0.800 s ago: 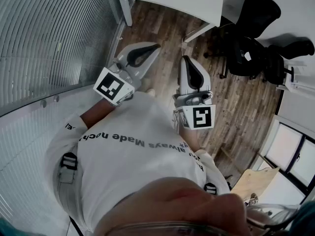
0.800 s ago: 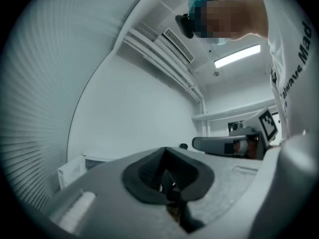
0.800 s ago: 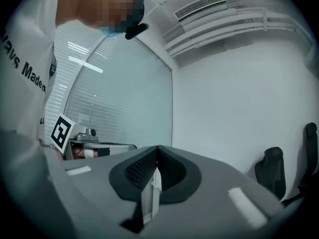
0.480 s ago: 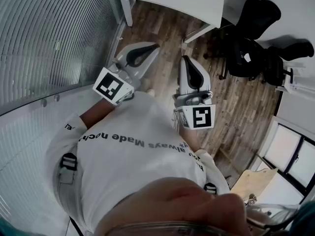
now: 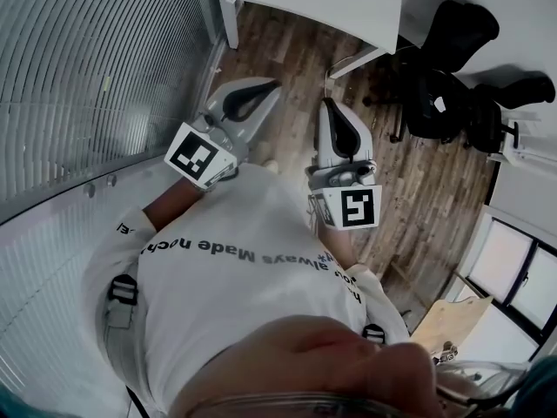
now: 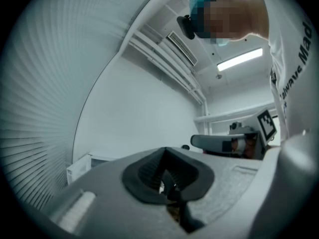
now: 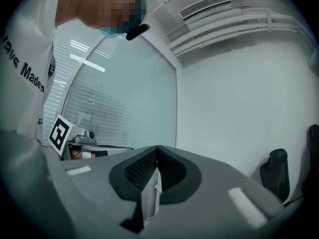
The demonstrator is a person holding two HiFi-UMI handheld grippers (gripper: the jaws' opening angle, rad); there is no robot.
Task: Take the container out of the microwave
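Holding left gripper [image 5: 270,85] and right gripper [image 5: 331,105] pressed shut, empty, just ahead of shirt [image 5: 244,277]. No sight of container or microwave. Risk: arriving with jaws unopened, bumping container instead of gripping.

Matt plastic left claw [image 5: 271,85], wood-plank floor [image 5: 296,59], soft cloth shirt [image 5: 244,286].
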